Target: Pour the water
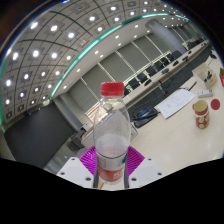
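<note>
Clear bottle (113,132) between fingers (131,160)

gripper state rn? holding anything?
Gripper: jaws shut on the clear water bottle with red cap, held upright.

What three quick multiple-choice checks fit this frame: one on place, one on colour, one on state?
1. Where is the bottle?
A. between the fingers
B. lying on the far desks
C. beside the red-lidded cup

2. What colour is the bottle's cap?
A. blue
B. red
C. green

3. Is the cap on?
A. on the bottle
B. off, lying on the table
C. held by a hand

Key: 1 A, the purple pads flank the bottle's base. 2 B, the cap shows red atop the clear body. 3 A, it sits on the neck. The red-lidded cup stands apart on the table beyond the fingers.
</note>
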The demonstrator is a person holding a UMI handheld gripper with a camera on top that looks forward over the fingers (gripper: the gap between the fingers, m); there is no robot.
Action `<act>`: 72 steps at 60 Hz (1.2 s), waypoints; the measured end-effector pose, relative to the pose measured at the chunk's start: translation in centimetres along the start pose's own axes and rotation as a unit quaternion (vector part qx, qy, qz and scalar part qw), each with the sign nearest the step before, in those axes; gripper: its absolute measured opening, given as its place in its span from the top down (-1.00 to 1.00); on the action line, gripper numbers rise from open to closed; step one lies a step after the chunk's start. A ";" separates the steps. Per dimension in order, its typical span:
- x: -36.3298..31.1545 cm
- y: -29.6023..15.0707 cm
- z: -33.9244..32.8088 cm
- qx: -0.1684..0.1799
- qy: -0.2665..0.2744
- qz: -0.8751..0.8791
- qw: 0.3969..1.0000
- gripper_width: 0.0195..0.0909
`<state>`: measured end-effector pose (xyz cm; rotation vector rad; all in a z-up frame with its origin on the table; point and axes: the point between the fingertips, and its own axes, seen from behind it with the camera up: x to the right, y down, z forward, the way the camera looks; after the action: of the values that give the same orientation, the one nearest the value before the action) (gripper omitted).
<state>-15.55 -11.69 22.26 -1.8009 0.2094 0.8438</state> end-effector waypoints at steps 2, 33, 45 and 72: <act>0.0 -1.9 0.3 0.003 -0.019 0.049 0.999 0.59; 16.3 -15.7 4.4 0.068 -0.120 0.615 0.776 0.59; 19.0 -14.7 5.3 0.060 -0.116 0.667 0.733 0.59; 17.3 -20.7 3.5 0.022 -0.050 0.288 0.956 0.59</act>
<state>6.23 4.01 26.40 -1.6657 0.7049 1.3218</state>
